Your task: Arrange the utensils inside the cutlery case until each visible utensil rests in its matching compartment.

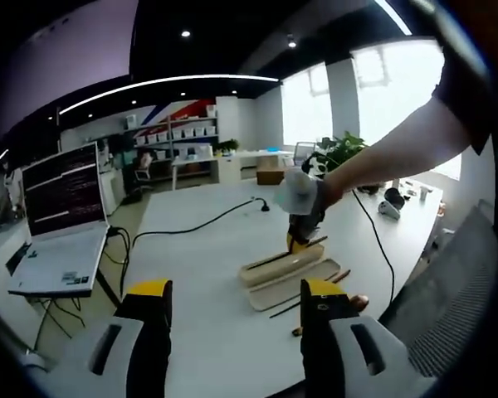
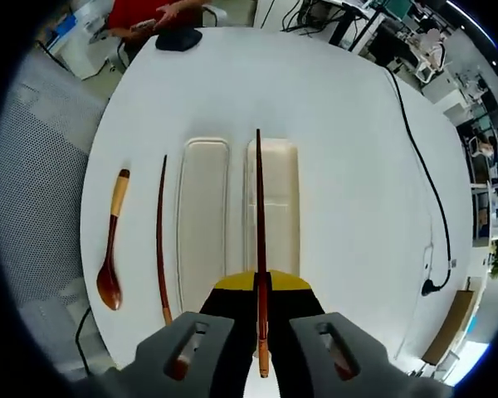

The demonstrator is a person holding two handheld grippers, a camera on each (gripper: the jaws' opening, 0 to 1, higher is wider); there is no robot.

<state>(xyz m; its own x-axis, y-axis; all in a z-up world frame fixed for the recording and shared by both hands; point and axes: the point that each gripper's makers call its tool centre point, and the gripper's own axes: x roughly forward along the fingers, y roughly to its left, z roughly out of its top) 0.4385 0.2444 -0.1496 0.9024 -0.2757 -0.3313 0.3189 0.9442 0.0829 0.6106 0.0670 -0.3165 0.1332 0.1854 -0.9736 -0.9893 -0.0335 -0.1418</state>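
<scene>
A cream cutlery case [image 2: 275, 170] lies open on the white round table, its two long halves side by side. My right gripper [image 2: 261, 286] is shut on a dark red chopstick [image 2: 259, 199], which points forward over the right half, near that half's left edge. A second chopstick [image 2: 160, 236] and a wooden spoon [image 2: 110, 257] lie on the table left of the case. In the left gripper view the right gripper [image 1: 303, 236] hangs over the case [image 1: 275, 267], held by a person's arm. My left gripper [image 1: 235, 290] stands open and holds nothing, short of the case.
A laptop [image 1: 62, 224] sits on a stand at the left. A black cable [image 2: 427, 186] runs across the table right of the case. A black object [image 2: 178, 39] lies at the table's far edge, with a person in red behind it. Mesh chair backs border the table.
</scene>
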